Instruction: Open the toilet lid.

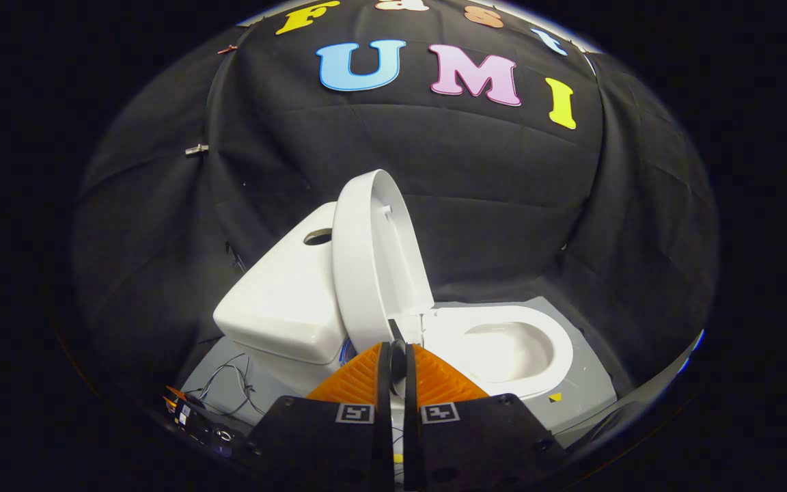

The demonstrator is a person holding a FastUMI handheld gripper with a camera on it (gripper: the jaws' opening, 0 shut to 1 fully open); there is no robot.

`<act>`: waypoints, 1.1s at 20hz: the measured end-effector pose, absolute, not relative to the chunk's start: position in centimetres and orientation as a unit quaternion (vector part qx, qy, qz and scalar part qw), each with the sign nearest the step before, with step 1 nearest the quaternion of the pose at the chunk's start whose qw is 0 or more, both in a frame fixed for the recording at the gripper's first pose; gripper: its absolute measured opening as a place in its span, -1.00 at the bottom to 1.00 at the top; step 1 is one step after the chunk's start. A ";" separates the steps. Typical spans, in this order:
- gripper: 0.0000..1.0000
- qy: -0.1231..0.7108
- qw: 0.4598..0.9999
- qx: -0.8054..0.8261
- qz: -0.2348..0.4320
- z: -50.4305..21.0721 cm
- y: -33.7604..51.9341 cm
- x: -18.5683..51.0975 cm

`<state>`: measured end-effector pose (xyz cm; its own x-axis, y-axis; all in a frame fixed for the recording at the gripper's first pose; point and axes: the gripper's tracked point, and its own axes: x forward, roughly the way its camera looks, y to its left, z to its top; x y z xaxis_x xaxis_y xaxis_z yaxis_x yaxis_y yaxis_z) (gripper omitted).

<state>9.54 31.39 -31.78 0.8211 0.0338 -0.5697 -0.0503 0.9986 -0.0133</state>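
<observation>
Just ahead of the claw [397, 359], the lid [373, 260], tank [284, 301] and bowl [503, 342] are glossy white. The claw's fingers [352, 386] are orange and ribbed, nearly touching, on black mounts bearing black-and-white square markers [355, 413]. The floor [591, 389] is grey. Beyond, the cloth [503, 178] is black.

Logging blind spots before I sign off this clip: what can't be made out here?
- Gripper view: whether the hand-held gripper pinches anything; its near-closed orange fingers hide the lid's hinge end.
- Toilet base and floor ahead: hidden by the gripper body.
- Tank back: faces away.
- Cables beside the tank: too small to trace.
</observation>
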 end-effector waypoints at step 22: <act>0.98 0.285 0.955 -0.015 0.082 -29.8 31.6 8.5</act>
<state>8.51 31.58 -29.76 0.8238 0.1483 -0.5471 -0.1660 0.9860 0.0174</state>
